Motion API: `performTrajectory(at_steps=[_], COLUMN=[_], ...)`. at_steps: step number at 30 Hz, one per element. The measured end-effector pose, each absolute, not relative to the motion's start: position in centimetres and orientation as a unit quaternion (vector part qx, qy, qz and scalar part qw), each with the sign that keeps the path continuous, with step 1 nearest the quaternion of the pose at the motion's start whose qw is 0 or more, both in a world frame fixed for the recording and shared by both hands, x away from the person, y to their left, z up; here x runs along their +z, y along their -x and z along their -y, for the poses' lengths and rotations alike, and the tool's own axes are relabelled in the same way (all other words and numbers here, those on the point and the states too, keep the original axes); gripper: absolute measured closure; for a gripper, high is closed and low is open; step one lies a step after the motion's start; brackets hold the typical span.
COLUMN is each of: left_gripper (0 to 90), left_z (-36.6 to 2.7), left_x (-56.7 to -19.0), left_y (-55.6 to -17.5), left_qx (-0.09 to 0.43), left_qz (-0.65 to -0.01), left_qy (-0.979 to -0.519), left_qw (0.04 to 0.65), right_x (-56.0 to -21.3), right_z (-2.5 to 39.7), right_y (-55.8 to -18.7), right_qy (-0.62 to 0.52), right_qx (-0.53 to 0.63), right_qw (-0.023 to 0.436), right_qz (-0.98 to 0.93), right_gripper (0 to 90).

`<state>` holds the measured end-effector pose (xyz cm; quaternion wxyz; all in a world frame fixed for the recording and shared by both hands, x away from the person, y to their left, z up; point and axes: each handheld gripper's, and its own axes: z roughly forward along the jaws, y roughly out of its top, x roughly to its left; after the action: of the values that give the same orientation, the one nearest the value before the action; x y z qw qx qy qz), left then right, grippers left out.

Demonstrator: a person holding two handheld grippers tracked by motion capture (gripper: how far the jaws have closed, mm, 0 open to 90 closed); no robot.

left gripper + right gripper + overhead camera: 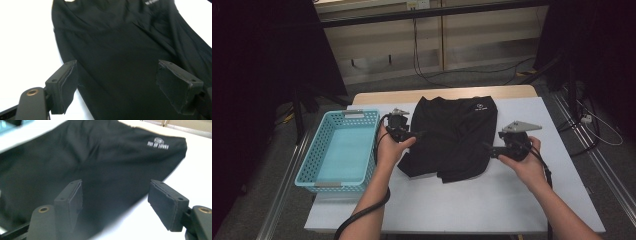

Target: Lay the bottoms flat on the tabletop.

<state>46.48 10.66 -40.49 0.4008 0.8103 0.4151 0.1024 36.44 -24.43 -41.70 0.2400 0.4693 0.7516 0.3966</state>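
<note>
Your desk (492, 200) carries a black shirt (454, 135), folded, at its centre w/ a teal basket (339, 150) just left of the shirt. Your left gripper (419, 134) sits at the shirt's left edge, jaws released; right gripper (488, 148) at its right edge, jaws also released.

My table (512, 200): white top, a strip of wood showing along its far edge. Two things lie directly on it. A black garment (454, 137), folded and rumpled, sits around the middle, running from near the far edge toward me; a small white logo (481, 106) marks its far right corner. A light blue plastic basket (319, 150) with perforated walls stands at my left, hanging slightly over the table's left edge, near the garment but apart from it.
</note>
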Motion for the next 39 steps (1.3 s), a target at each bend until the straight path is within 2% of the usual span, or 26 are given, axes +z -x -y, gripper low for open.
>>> performTrajectory(at_steps=[7, 14, 23, 39], left_gripper=[17.1, 16.0, 14.7, 15.0], left_z=[-11.5, -11.7, -11.2, -10.9], left_x=[-41.1, -42.5, -42.9, -42.9], left_y=[-43.4, -41.7, -41.6, -40.9], left_qx=[0.11, 0.11, 0.116, 0.109], left_qz=[-0.405, -0.395, -0.377, -0.371], left_qy=[-0.816, -0.822, -0.826, -0.828], left_qw=[0.398, 0.395, 0.403, 0.406], right_x=[-43.2, -45.0, -44.9, -44.9], right_z=[23.4, 22.4, 21.7, 18.7], right_y=[-33.3, -32.6, -32.5, -32.7], right_qy=[-0.449, -0.438, -0.424, -0.372], right_qx=[0.392, 0.39, 0.392, 0.404], right_qw=[0.229, 0.217, 0.222, 0.187], right_qz=[-0.769, -0.78, -0.785, -0.814], right_gripper=[26.2, 26.3, 27.2, 61.5])
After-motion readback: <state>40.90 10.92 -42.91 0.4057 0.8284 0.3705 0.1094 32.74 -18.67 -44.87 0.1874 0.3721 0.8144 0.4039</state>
